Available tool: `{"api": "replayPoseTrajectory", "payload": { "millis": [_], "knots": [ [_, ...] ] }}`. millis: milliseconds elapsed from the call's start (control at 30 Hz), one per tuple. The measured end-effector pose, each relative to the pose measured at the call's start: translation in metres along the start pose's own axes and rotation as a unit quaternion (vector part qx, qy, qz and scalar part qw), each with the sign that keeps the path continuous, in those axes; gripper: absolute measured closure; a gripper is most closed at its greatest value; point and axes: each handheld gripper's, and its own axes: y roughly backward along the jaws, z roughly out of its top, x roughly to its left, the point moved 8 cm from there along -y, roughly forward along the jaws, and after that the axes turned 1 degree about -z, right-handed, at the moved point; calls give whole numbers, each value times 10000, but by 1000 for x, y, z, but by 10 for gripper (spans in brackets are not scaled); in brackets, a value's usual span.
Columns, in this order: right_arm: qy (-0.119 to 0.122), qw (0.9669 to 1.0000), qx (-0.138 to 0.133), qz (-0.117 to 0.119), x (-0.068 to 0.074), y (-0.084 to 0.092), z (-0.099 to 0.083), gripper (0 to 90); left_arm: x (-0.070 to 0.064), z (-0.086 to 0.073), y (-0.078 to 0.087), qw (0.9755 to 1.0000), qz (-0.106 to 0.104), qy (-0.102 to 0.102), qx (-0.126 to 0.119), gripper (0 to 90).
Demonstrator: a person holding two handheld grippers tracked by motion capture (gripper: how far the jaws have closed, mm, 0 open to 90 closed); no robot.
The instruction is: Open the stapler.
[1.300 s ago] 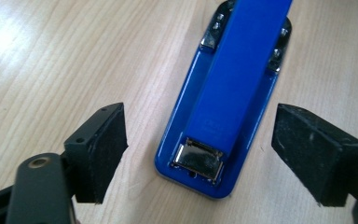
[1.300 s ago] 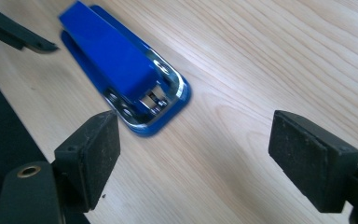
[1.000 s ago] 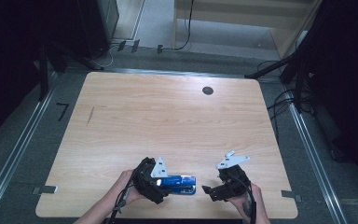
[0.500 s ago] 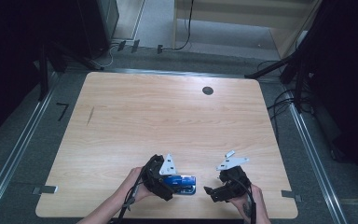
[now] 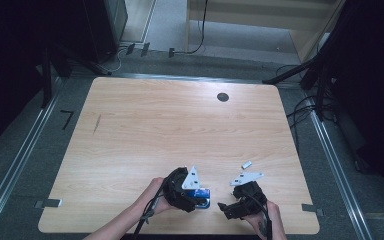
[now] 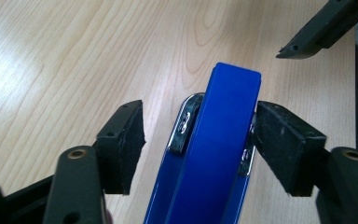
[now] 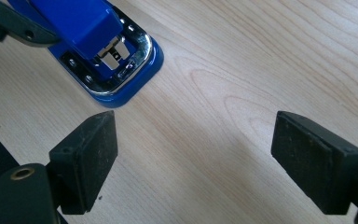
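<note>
table (image 5: 170, 125) bare beyond stapler (image 5: 201, 196); far half free

The left tongs (image 5: 200, 197) now sit further toward three o'clock along the near edge of the table (image 5: 180, 125) than a second ago, drawn over the blue stapler (image 5: 203, 197), so that less of its blue body shows in the high view. Their jaws have just been closing with the stapler between them: in the left gripper view one pad (image 6: 279, 140) meets the stapler's side, while the other pad (image 6: 123, 140) seems to stand just clear. The gap to the right tongs (image 5: 225, 207) at three o'clock is narrower.
</note>
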Motion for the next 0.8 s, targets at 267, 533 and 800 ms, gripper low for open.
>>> {"api": "replayPoseTrajectory", "payload": {
  "millis": [267,533,800],
  "knots": [
    [50,10000,-29,-34,2,0,0,192,-10,8,-14,9995,-212,-228,77,449],
    [44,10000,-24,-20,1,0,0,237,-12,12,-22,9994,-164,-298,40,598],
    [162,9999,2,10,3,-4,1,326,-12,15,-11,9988,-208,-430,-127,626]
  ]
}}
